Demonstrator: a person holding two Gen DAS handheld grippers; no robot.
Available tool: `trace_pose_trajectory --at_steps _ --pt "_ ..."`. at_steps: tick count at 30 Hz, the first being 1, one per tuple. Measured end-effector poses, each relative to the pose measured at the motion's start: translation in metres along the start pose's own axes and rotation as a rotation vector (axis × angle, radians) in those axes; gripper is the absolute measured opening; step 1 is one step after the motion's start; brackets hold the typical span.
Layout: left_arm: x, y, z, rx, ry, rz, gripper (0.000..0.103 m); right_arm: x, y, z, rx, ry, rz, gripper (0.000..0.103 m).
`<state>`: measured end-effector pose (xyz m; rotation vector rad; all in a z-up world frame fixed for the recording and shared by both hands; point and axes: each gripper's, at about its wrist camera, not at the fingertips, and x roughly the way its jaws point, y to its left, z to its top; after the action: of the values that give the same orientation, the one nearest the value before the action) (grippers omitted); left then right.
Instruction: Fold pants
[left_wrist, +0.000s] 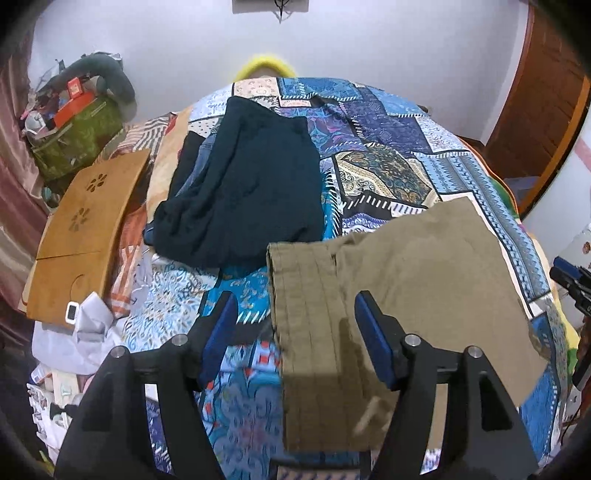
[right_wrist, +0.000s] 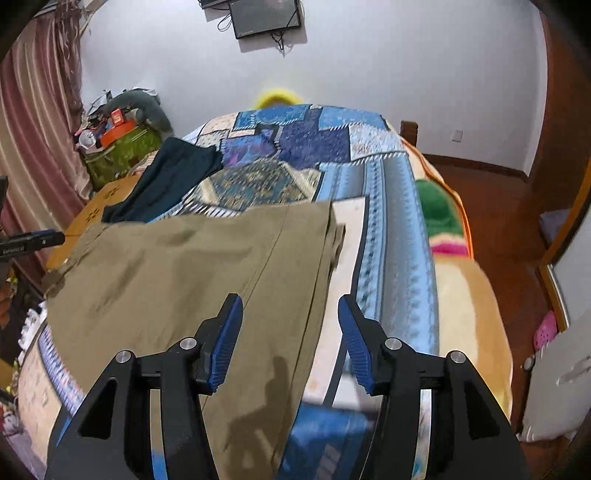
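Left hand-held gripper: jaws apart above the left edge of the khaki pants; blue pads clear of the cloth, nothing gripped.
Right hand-held gripper: jaws apart over the pants' right edge, holding nothing; cloth lies below the gap.
Khaki pants: folded into a broad flat rectangle on the near part of the bed, stacked hem edges at its left end.
Bed cover: blue patchwork quilt, bare beyond the pants on the far right.
Dark garment: lies crumpled on the far left of the bed, just beyond the pants, with a strip of denim showing under its left edge.
Wooden board: lies at the bed's left side, flower-shaped cut-outs in it.
Green bag: far left by the curtain, heaped with clutter.
Screen: mounted on the far wall, cables hanging.
Open room: wooden floor beyond the bed's right edge.
Hard to make out: the yellow thing behind the bed's far end is half hidden; near corners of both views are blurred.
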<state>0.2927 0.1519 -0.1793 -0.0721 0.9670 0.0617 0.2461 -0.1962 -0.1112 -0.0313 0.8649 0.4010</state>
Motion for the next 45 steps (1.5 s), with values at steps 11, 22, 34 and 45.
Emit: trace_pose_trajectory --at_steps 11,22,34,45 --pt "0.058 0.008 0.036 -0.012 0.068 -0.026 0.065 0.083 -0.021 0.05 0.003 0.049 0.012 0.05" --pt "0.087 0.013 0.028 -0.029 0.101 -0.113 0.065 0.174 -0.044 0.077 0.055 0.168 0.025 0.045" --pt "0.097 0.037 0.013 -0.23 0.072 -0.161 0.053 0.195 -0.042 0.062 -0.014 0.243 -0.041 0.014" --pt "0.062 0.012 0.023 -0.047 0.045 -0.027 0.053 0.161 -0.024 0.077 -0.061 0.21 -0.062 0.019"
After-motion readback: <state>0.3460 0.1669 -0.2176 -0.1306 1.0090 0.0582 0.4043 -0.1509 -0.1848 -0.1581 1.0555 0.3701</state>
